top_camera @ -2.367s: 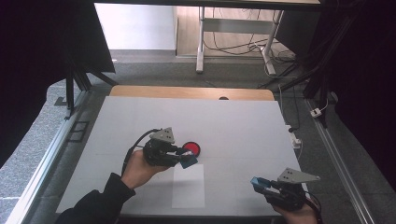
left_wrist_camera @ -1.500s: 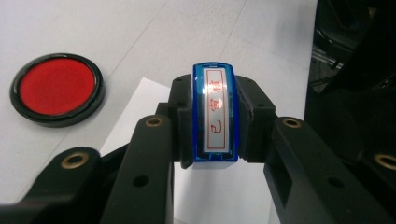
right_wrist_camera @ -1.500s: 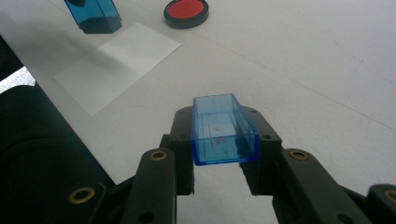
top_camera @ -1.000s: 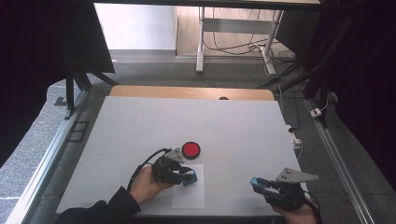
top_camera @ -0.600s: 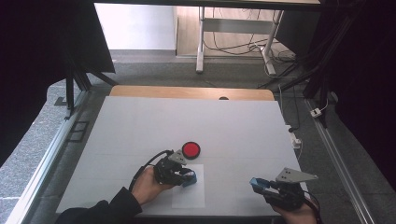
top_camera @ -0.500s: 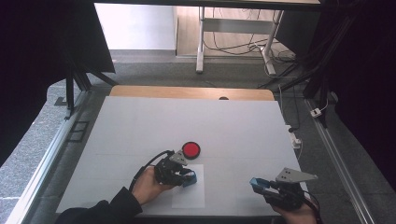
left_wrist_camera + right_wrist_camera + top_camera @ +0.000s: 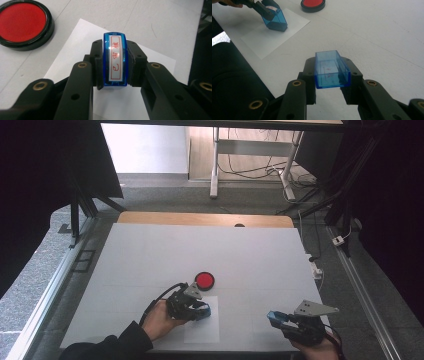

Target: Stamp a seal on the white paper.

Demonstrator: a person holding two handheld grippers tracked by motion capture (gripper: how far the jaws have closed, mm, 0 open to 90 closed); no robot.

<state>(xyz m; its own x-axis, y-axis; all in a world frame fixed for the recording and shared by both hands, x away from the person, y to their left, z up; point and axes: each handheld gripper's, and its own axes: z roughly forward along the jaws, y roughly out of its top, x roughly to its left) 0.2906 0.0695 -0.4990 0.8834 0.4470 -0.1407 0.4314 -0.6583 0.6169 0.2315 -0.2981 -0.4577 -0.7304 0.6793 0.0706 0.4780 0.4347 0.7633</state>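
My left gripper (image 7: pixel 115 72) is shut on a blue stamp (image 7: pixel 115 60) with a red-lettered label, pressed down onto a white sheet of paper (image 7: pixel 147 57). In the high view that gripper (image 7: pixel 200 310) sits at the sheet's (image 7: pixel 202 330) top edge, just below the round red ink pad (image 7: pixel 204 280). My right gripper (image 7: pixel 329 80) is shut on a clear blue stamp cap (image 7: pixel 331 68), open end facing the camera, held off the table at the front right (image 7: pixel 280 317). From the right gripper view the stamp (image 7: pixel 274 20) stands on the paper (image 7: pixel 272 35), with the ink pad (image 7: pixel 313 4) beyond.
The white table (image 7: pixel 200 250) has a wooden strip along its far edge (image 7: pixel 205 219). A metal rail (image 7: pixel 50 290) runs along the left side and another (image 7: pixel 360 290) along the right. Cables and a desk frame lie on the floor beyond.
The left gripper carried the stamp from beside the ink pad down onto the paper's top edge, and has held there for the last second. The right gripper has not moved.
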